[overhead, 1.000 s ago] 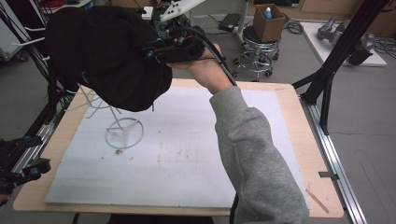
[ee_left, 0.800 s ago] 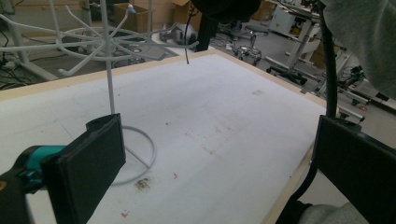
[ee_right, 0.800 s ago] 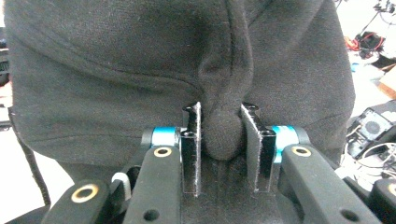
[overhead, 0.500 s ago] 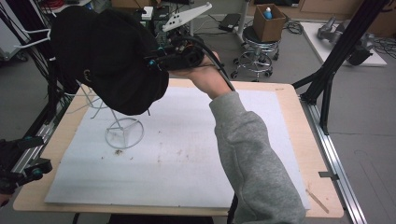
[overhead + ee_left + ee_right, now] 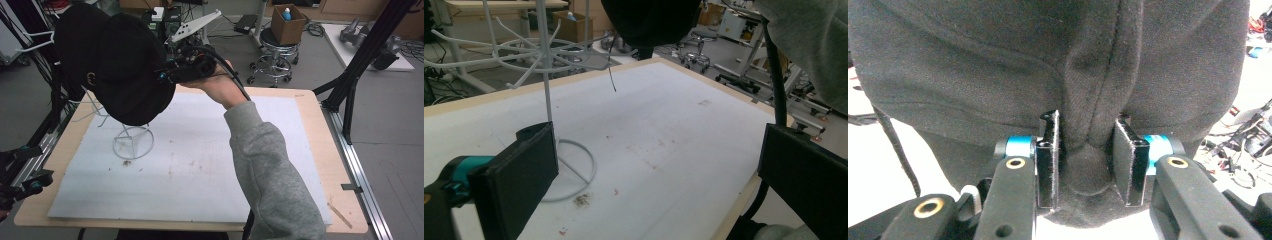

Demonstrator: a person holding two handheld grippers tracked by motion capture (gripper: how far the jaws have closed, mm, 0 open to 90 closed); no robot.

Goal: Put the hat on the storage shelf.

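The black garment [image 5: 117, 70] is a thick, soft fleece-like cloth, maybe a hooded sweater. I judge it limp and rather light but bulky: it folds and hangs under its own weight, it is not fragile, and its fuzzy surface should not slip easily. It is lifted above the far left part of the counter [image 5: 310, 150], at about 11 o'clock in the high view, over the upper part of the white wire stand [image 5: 131, 142].

The right tongs [image 5: 1083, 165] are pinching a bunched fold of the cloth, where a thick seam runs down between the two jaws. This seems a good place to hold, because the doubled cloth fills the gap. A thin single layer would probably slide out more easily.

The left tongs [image 5: 659, 185] are spread wide and hold nothing; they wait low at about 8 o'clock, near the counter edge.

The thin prongs of the stand may catch the loose cloth, and the stand looks light enough to tip.

The counter has a wooden rim and a white mat [image 5: 200, 165] with some small stains and crumbs. Around it is a workshop: a stool [image 5: 275, 55], a cardboard box [image 5: 290, 22], and a black frame [image 5: 365, 65] at 2 o'clock.
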